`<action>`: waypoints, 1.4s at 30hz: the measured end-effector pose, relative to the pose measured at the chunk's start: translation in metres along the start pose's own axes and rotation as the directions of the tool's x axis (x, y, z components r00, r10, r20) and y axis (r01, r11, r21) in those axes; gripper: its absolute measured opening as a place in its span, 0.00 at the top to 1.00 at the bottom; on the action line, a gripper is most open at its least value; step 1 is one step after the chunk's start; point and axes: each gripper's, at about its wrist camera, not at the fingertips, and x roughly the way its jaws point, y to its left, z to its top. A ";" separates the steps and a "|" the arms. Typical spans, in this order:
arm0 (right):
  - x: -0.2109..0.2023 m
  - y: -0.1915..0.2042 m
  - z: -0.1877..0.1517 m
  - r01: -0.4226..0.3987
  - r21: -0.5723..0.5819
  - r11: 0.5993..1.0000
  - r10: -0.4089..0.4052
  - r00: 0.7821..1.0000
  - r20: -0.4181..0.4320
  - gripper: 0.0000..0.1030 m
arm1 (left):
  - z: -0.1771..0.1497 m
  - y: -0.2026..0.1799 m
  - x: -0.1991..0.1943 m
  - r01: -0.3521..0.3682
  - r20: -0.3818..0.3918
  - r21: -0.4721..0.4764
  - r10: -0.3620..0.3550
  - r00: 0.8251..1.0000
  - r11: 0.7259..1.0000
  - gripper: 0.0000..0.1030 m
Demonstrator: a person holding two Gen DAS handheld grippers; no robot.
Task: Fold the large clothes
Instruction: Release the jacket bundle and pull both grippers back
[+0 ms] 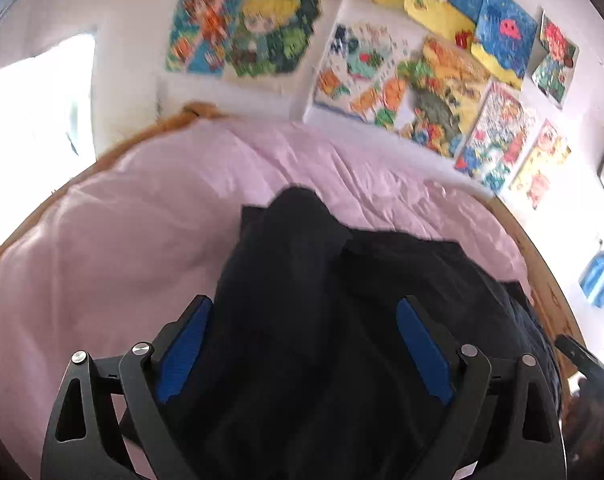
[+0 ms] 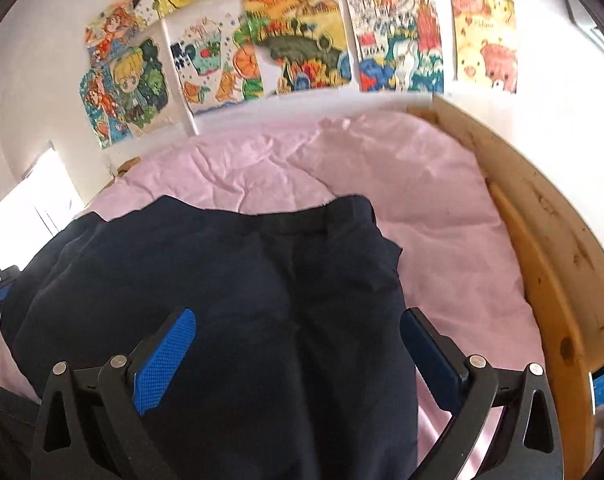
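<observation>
Your left gripper (image 1: 303,312) hangs with its jaws spread wide, the blue pads (image 1: 184,352) standing apart at the lower left and lower right of the left wrist view, and nothing is pinched between them. Below and past the fingers lies the dark navy garment (image 1: 321,300), bunched in the centre and lower part of that frame, one folded end rising to a peak near the middle. It rests on the pink bed cover (image 1: 142,220), which fills the left and centre of the picture, with the wooden bed frame (image 1: 549,280) curving along the right edge. Your right gripper (image 2: 298,328) is likewise spread wide, its pads clear of the cloth and gripping nothing. In the right wrist view the garment (image 2: 242,280) covers the centre and lower left, and you can see a waistband with belt loops running across its upper edge, so these look like trousers lying fairly flat. Pink cover shows to the right of it, with the wooden frame along the right side. Colourful drawings (image 2: 298,40) hang on the white wall (image 2: 34,80) across the top of both views.
</observation>
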 end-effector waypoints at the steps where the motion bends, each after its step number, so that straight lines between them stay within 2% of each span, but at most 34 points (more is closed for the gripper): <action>1: -0.003 0.003 -0.001 0.004 0.004 1.000 -0.004 1.000 0.014 0.00 | -0.003 -0.002 -0.005 -0.006 0.027 -0.009 0.007 1.000 1.000 0.10; 4: -0.016 0.009 -0.007 0.018 0.022 1.000 -0.020 0.998 0.063 0.00 | -0.007 -0.007 -0.020 -0.001 0.107 -0.011 0.003 0.994 1.000 0.08; 7: -0.026 0.014 -0.013 0.032 0.039 0.999 -0.035 0.995 0.097 0.00 | -0.014 -0.016 -0.034 -0.032 0.175 0.018 0.028 0.984 0.999 0.05; 17: -0.056 0.023 -0.036 0.044 0.102 0.994 -0.062 0.981 0.182 0.00 | -0.049 -0.040 -0.053 -0.028 0.213 0.122 0.001 0.977 0.992 0.04; 23: -0.081 0.034 -0.051 0.057 0.100 0.993 -0.080 0.967 0.243 0.00 | -0.071 -0.057 -0.068 -0.048 0.252 0.203 -0.004 0.968 0.978 0.04; 35: -0.136 0.063 -0.088 0.062 0.070 0.996 -0.083 0.933 0.349 0.00 | -0.118 -0.093 -0.100 -0.078 0.234 0.339 -0.004 0.972 0.938 0.04; 39: -0.153 0.073 -0.097 0.076 0.040 0.996 -0.085 0.914 0.396 0.00 | -0.126 -0.096 -0.107 -0.030 0.202 0.328 -0.040 0.979 0.944 0.04; 42: -0.161 0.082 -0.107 0.082 0.006 0.997 -0.078 0.910 0.406 0.00 | -0.130 -0.098 -0.111 -0.003 0.178 0.319 -0.057 0.982 0.948 0.04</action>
